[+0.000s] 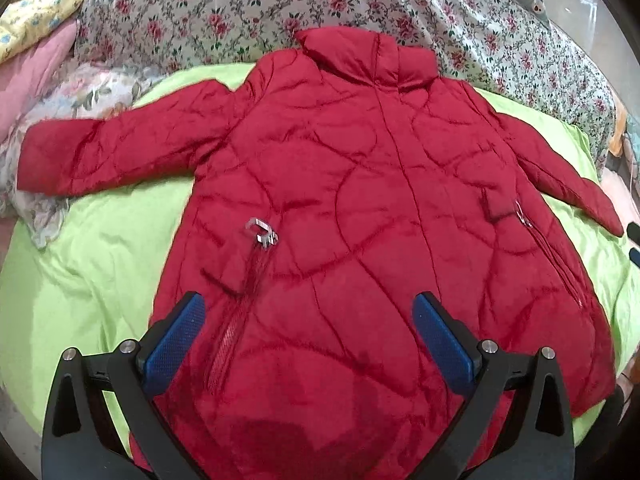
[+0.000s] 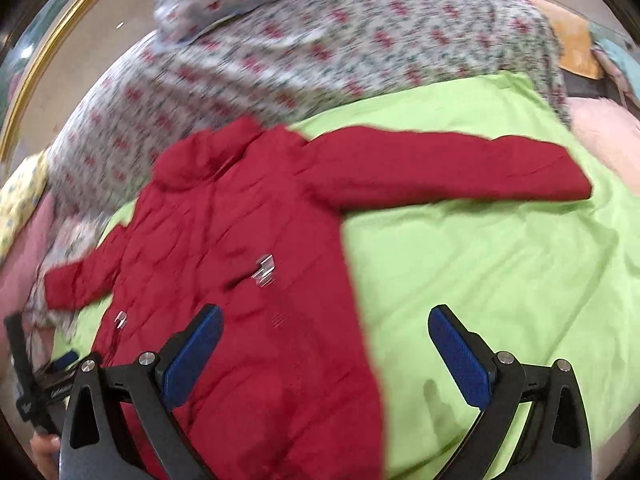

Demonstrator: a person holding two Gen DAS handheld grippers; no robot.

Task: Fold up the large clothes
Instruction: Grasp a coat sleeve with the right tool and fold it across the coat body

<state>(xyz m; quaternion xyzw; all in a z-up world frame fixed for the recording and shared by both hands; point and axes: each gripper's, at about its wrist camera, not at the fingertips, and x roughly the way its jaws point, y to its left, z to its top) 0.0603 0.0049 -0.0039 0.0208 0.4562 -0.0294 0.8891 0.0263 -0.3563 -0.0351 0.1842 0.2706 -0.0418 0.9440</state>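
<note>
A red quilted coat (image 1: 360, 184) lies flat and spread on a lime green sheet (image 1: 100, 248), collar at the far side, both sleeves stretched out to the sides. My left gripper (image 1: 308, 304) is open and empty, hovering above the coat's lower body. In the right wrist view the coat (image 2: 240, 260) lies left of centre with its right sleeve (image 2: 460, 168) pointing right. My right gripper (image 2: 324, 316) is open and empty above the coat's right hem edge and the green sheet (image 2: 500, 272). The left gripper (image 2: 48, 384) shows at that view's left edge.
A floral quilt (image 1: 280, 12) is bunched along the far side of the bed. Pink and yellow bedding (image 1: 36, 52) is piled at the far left. A metal zipper pull (image 1: 262, 234) lies on the coat's left pocket. A pink cloth (image 2: 600, 140) lies at the right.
</note>
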